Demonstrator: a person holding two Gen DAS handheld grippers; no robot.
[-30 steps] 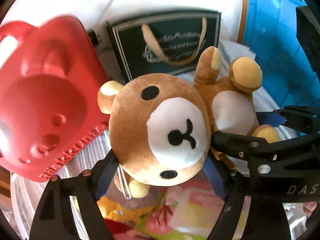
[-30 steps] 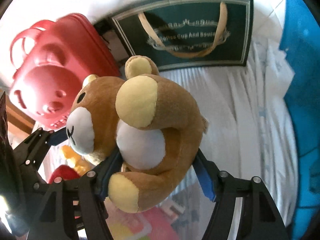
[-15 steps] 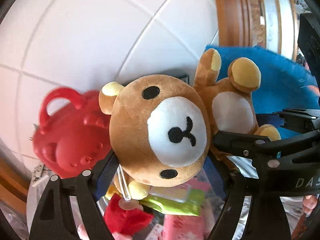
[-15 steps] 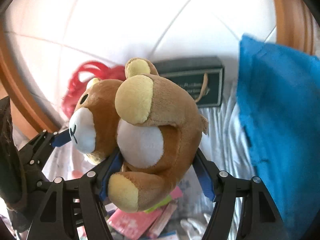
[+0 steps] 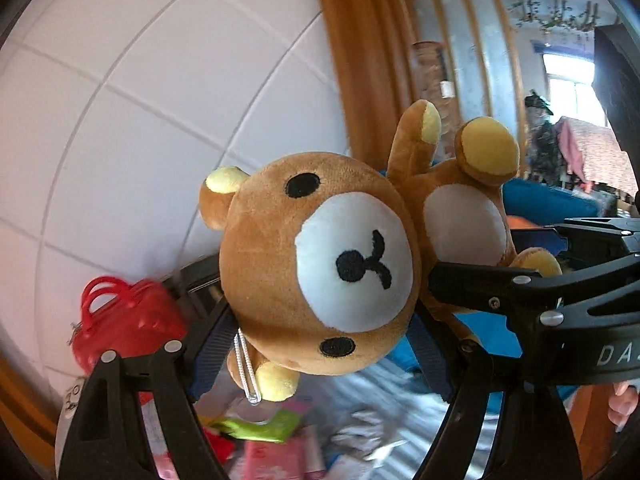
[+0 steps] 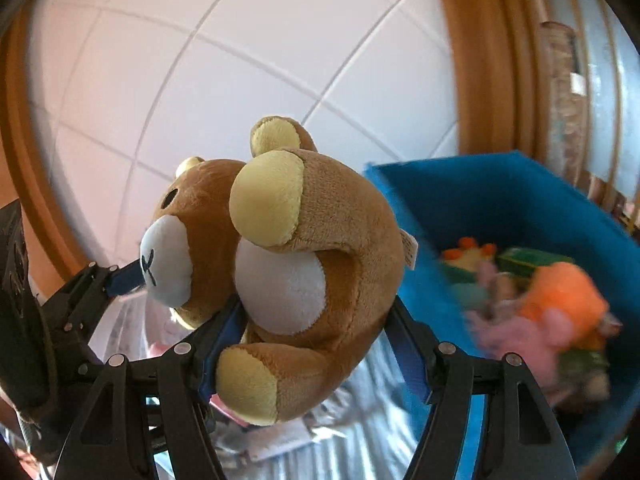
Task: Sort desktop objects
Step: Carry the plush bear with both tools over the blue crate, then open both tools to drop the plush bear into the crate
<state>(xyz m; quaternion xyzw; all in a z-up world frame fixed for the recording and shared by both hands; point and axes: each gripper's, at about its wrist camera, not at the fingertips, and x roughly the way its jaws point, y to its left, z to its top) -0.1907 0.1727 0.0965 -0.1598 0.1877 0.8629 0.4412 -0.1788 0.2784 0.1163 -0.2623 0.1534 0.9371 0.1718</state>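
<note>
A brown plush bear [image 5: 320, 272] with a white muzzle and yellow paws is held in the air by both grippers. My left gripper [image 5: 320, 344] is shut on its head. My right gripper [image 6: 316, 340] is shut on its body [image 6: 316, 280], and its black arm shows at the right of the left wrist view [image 5: 540, 300]. A blue felt bin [image 6: 520, 216] with several plush toys [image 6: 560, 304] inside stands to the right and below the bear.
A red bear-shaped case [image 5: 124, 320] stands low at the left by the white tiled wall [image 5: 140, 100]. Pink and green packets [image 5: 264, 432] lie on the pale striped cloth [image 6: 360, 440] below. A wooden frame [image 5: 360, 60] rises behind.
Both grippers have lifted the bear higher and swung right. The red case and table have dropped lower in view, and the blue bin's inside has come into the right wrist view.
</note>
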